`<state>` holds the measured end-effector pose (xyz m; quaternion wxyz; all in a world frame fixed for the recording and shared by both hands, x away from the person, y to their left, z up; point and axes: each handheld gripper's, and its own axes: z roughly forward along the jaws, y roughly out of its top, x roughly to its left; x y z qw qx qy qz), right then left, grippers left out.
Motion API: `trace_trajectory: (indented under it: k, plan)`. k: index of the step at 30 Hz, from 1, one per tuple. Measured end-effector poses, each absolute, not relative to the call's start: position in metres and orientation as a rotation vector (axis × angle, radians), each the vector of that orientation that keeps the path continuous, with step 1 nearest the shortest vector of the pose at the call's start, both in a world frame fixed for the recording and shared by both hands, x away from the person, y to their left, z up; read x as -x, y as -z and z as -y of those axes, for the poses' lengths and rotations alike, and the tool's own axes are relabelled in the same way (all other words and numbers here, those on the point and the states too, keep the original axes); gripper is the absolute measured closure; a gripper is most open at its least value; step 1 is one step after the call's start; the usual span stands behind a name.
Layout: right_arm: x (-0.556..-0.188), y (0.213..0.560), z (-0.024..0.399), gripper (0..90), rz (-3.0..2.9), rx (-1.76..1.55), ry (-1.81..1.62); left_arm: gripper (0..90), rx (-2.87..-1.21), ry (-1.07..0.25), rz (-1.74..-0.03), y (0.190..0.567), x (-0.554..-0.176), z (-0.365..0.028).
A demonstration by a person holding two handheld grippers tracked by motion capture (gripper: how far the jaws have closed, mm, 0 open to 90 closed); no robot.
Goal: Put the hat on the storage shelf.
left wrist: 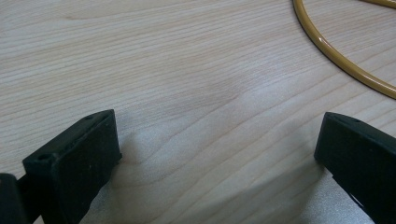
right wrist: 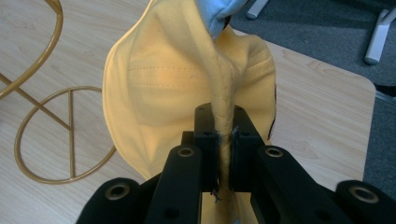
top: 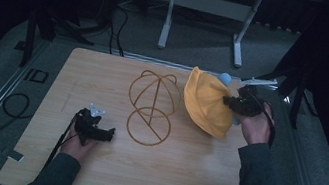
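The right gripper (top: 230,101) is closed on the hat (top: 206,104), a yellow one. In the right gripper view its jaws pinch a folded edge of the hat (right wrist: 187,88) tightly, and the fabric spreads out above them like a bowl. A pale blue part (right wrist: 219,11) of the hat shows at the top of this view. In the high view the hat hangs at the right side of the worktop (top: 188,177), lifted and tilted, with its lower edge close to the wood.

Between the two hands stands the wire stand (top: 152,108), gold in colour, with a round base ring on the worktop and a dome of hoops above. It is just left of the hat and is not touching it, as far as I can tell.

The left gripper (top: 107,133) rests low on the worktop, left of the stand's base. Its jaws are wide apart with only bare wood between them; in the left gripper view a curve of the base ring (left wrist: 336,53) passes ahead of them.

Beyond the worktop, a white table frame (top: 207,8) stands on the grey floor (top: 201,43), and black cables (top: 13,105) lie at the left.
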<state>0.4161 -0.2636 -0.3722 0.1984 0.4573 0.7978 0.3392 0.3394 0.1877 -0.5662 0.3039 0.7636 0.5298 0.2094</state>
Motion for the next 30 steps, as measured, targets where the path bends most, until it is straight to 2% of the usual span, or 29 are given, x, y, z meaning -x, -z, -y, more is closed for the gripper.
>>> trace_trajectory:
  k: [30]
  plan:
    - [-0.403, 0.349, 0.280, 84.6, -2.164, -1.246, -1.077, 0.1, -2.021, -0.553, -1.406, 0.566, -0.339, -0.188]
